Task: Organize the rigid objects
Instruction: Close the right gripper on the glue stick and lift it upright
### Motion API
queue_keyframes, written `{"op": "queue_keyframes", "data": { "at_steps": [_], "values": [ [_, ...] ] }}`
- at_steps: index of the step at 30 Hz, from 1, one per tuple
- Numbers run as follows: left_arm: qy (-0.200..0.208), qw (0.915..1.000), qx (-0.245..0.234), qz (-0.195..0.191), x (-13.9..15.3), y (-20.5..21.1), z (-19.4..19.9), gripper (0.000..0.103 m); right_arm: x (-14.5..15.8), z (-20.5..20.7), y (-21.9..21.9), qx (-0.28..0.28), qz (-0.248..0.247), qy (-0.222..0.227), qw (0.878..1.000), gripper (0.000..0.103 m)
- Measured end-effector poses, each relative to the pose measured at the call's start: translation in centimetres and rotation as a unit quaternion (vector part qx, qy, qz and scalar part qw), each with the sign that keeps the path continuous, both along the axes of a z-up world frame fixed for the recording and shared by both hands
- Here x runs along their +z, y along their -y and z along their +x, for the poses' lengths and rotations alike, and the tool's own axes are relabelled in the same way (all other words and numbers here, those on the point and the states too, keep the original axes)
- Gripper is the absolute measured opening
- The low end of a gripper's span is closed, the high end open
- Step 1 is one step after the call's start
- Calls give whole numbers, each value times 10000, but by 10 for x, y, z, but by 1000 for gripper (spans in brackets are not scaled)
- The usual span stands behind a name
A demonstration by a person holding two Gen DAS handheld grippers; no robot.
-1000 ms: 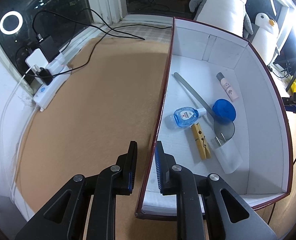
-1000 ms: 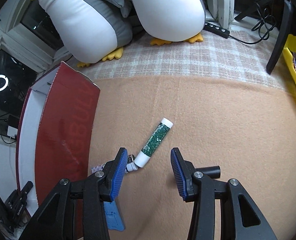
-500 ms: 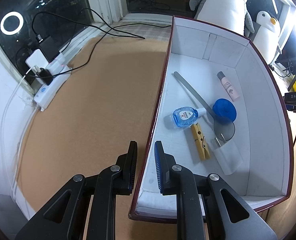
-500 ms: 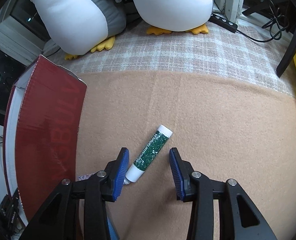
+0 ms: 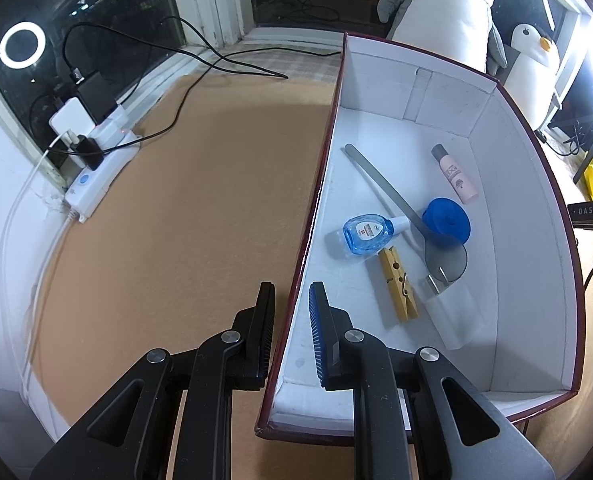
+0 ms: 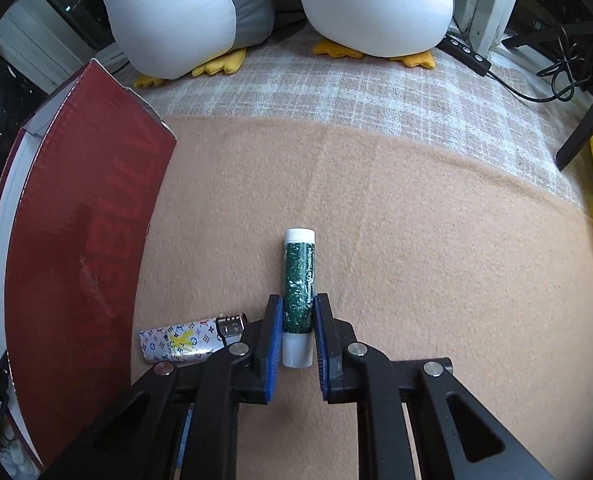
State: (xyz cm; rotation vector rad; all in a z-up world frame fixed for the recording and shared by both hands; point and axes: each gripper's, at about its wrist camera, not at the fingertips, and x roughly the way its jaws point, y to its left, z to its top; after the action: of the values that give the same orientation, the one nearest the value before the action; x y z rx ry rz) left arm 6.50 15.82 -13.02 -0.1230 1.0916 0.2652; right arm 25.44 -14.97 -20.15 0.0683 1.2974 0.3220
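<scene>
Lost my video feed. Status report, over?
Left gripper clamped on box wall. Right gripper jaws just closed on lip balm tube, lying on blanket. Lighter beside it, clear of grip.

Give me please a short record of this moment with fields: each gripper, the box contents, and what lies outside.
left gripper: shut on box wall
right gripper: just closed, shut on lip balm tube
in box: spoon, blue cap, small bottle, clothespin, pink tube
on blanket: lighter
</scene>
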Motion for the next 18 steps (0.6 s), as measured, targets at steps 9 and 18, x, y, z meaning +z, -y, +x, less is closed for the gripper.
{"op": "queue_keyframes", "data": {
  "at_steps": [9, 18],
  "values": [
    [93, 9999, -3, -85, 2, -3, -6, 16, 28, -25, 13, -87, 177, 241, 9995, 14],
    [213, 9997, 23, -111, 5, -8, -13, 11, 86, -59, -13, 285, 427, 763, 9958, 14]
  ]
}}
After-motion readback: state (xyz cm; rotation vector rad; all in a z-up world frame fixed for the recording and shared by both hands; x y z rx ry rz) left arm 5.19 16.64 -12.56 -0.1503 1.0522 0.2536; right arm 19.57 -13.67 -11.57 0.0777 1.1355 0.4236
